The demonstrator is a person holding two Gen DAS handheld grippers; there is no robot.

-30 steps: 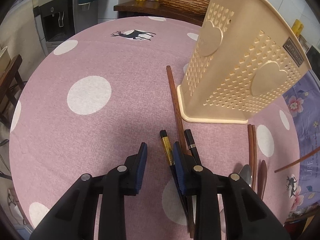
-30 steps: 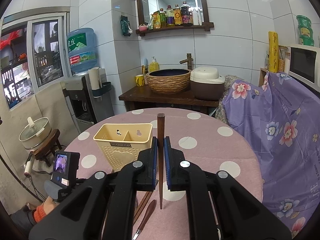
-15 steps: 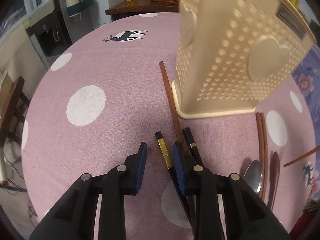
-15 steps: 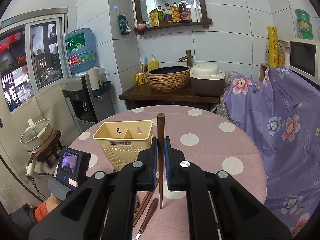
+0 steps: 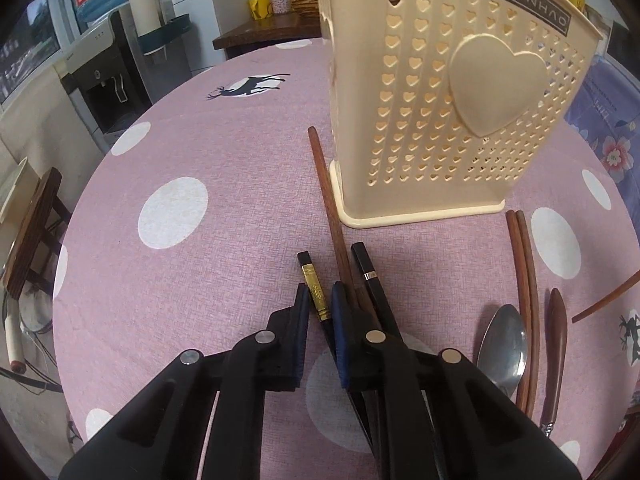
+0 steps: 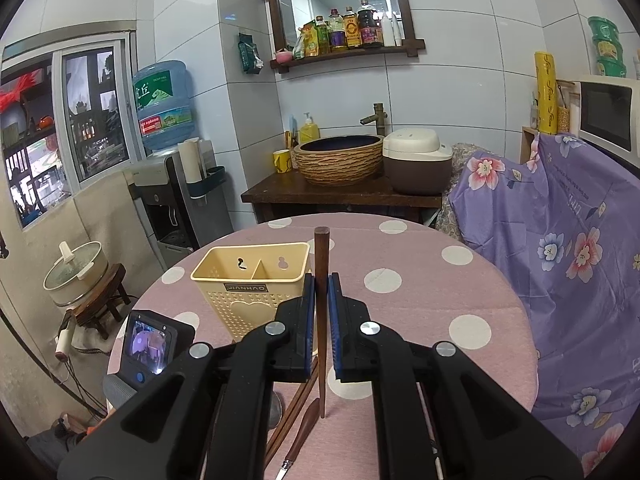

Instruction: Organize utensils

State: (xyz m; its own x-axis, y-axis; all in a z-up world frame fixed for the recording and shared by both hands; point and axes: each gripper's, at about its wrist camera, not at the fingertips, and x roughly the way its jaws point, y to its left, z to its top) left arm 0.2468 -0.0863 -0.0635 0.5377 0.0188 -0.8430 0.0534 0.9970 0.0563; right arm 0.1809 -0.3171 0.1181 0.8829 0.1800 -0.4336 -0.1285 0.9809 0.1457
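A cream perforated utensil holder [image 5: 448, 92] stands on the pink dotted tablecloth; its two compartments show in the right wrist view [image 6: 256, 276]. My left gripper [image 5: 320, 300] is shut on a black chopstick with a gold band [image 5: 314, 290], low on the table. A brown chopstick [image 5: 332, 208] and another black chopstick [image 5: 370, 280] lie just right of it. My right gripper [image 6: 321, 284] is shut on a brown wooden chopstick [image 6: 321, 248], held upright above the table, right of the holder.
A metal spoon [image 5: 504, 344], a pair of brown chopsticks [image 5: 522, 256] and a wooden-handled utensil [image 5: 556, 344] lie right of my left gripper. A purple floral cloth [image 6: 560, 240] covers furniture on the right. A water dispenser [image 6: 176, 200] and a side table [image 6: 340, 196] stand behind.
My left gripper has moved forward and closed its jaws onto the gold-banded black chopstick. The holder looms closer. My right gripper holds its brown chopstick almost still.
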